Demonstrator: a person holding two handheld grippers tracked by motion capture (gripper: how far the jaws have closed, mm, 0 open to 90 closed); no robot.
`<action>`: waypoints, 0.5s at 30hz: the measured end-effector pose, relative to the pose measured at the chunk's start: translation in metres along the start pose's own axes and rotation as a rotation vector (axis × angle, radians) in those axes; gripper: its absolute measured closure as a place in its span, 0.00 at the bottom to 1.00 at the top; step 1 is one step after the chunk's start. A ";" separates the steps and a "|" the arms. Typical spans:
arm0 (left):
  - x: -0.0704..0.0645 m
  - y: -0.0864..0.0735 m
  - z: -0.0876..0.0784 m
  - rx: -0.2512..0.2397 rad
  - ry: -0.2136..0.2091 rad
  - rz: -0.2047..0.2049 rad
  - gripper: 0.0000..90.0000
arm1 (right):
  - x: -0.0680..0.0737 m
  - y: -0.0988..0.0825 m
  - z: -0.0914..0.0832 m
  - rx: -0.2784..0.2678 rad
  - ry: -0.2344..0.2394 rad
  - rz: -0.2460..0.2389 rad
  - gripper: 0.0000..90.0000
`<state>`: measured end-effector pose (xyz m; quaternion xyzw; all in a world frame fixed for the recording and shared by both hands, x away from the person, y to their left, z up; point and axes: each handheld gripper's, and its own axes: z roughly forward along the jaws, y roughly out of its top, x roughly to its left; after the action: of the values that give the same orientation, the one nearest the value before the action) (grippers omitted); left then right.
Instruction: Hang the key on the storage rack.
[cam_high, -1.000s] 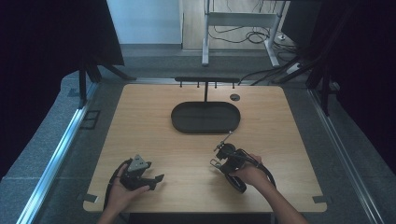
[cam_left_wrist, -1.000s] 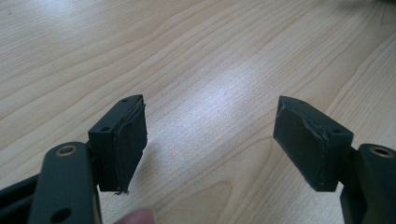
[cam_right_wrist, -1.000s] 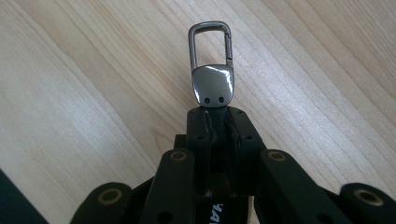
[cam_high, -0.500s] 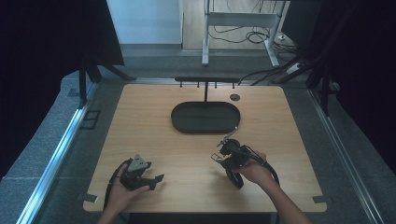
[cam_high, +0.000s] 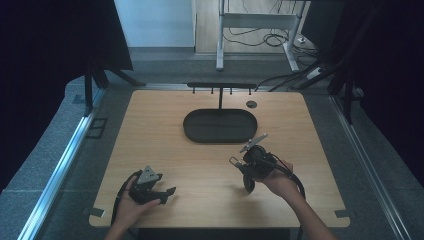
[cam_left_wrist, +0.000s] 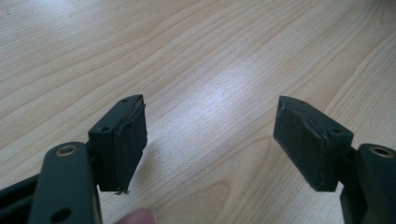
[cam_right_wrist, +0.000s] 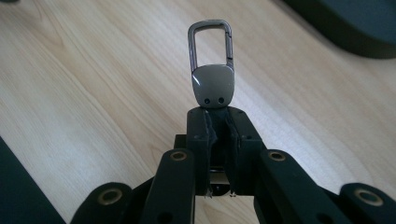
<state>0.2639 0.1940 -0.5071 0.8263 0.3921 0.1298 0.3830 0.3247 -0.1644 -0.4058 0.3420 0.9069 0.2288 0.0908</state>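
Note:
A grey metal carabiner clip (cam_right_wrist: 212, 70) sticks out upright from between the shut jaws of my right gripper (cam_right_wrist: 217, 116), held by its flat base with its loop end free. In the high view the right gripper (cam_high: 239, 162) is held above the table's right half, just in front of the black oval tray (cam_high: 192, 134), with the clip (cam_high: 233, 161) pointing left. My left gripper (cam_high: 169, 194) rests low near the front left of the table. Its jaws stand wide apart over bare wood, with nothing between the pads (cam_left_wrist: 128, 140).
A black bar with several small hooks (cam_high: 220, 86) stands on a post behind the tray. A small round dark disc (cam_high: 251, 104) lies in the tabletop to the right of it. Cables trail from both grippers toward the front edge.
My right gripper has moved away from the front edge toward the tray, carrying the clip with it. The left gripper has stayed where it was.

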 end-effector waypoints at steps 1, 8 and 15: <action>0.000 0.000 0.000 0.001 0.001 0.001 0.29 | 0.000 0.000 -0.002 -0.010 -0.001 0.003 0.90; 0.000 0.000 0.000 0.002 0.001 0.001 0.29 | -0.001 -0.001 -0.013 -0.093 -0.036 0.020 0.90; -0.001 0.000 0.001 0.004 0.001 0.002 0.29 | -0.005 -0.003 -0.020 -0.137 -0.042 0.036 0.90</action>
<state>0.2640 0.1931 -0.5076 0.8273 0.3916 0.1297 0.3813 0.3205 -0.1771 -0.3892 0.3560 0.8807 0.2846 0.1286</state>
